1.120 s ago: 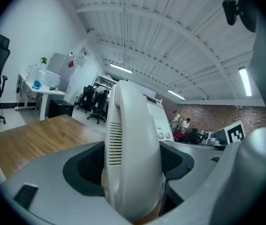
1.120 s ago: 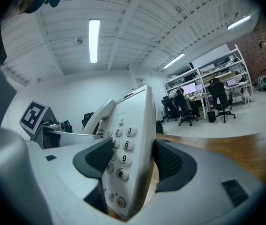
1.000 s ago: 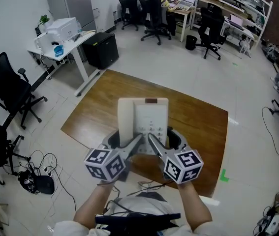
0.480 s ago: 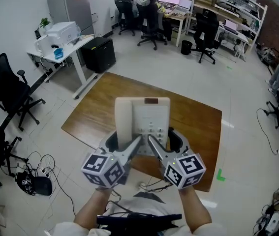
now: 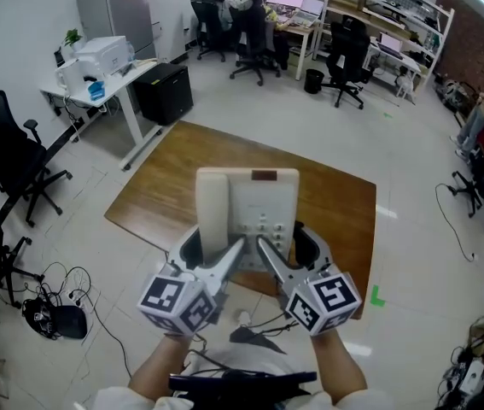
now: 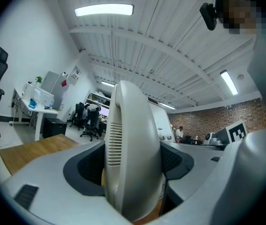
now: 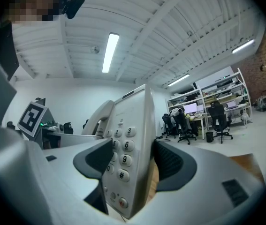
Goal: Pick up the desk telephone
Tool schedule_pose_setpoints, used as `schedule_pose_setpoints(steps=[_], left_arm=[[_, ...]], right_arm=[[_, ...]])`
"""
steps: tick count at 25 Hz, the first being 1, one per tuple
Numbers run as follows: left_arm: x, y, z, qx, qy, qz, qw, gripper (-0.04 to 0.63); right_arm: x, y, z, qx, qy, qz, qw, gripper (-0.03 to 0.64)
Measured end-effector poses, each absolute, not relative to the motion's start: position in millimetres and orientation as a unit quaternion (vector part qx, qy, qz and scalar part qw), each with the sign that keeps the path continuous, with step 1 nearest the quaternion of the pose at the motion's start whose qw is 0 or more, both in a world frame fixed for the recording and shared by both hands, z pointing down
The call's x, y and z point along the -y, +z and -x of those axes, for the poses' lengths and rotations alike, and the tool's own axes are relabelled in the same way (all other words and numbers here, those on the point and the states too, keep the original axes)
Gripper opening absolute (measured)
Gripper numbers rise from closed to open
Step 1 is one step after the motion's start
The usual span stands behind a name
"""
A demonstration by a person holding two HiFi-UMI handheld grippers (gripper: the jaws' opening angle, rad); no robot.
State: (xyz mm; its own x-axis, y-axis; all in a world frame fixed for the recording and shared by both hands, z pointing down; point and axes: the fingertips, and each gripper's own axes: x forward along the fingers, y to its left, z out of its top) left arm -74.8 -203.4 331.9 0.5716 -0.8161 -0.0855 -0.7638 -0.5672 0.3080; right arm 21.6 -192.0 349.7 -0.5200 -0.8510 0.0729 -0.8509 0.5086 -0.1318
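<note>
The beige desk telephone, handset on its left and keypad on its right, hangs in the air above the brown wooden table. My left gripper is shut on the phone's near left edge, and in the left gripper view its jaws clamp the handset side. My right gripper is shut on the near right edge; in the right gripper view the keypad stands edge-on between its dark pads. A thin cord dangles below the phone.
A white desk with a printer and a black cabinet stand left of the table. Black office chairs and floor cables lie at the far left. Workstations with chairs fill the back. Green tape marks the floor.
Both grippers have risen together with the phone held between them. The table now looks lower and smaller under the phone. Neither gripper's jaws have changed their grip.
</note>
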Motion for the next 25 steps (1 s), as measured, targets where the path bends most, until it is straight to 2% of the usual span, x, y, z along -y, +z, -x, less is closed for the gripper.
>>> schedule_pose_setpoints(steps=[25], left_arm=[[195,337,99,0.455,-0.107,-0.874,0.131,0.327]], right_arm=[[184,355,2,-0.867,-0.085,0.490,-0.004,0.288]])
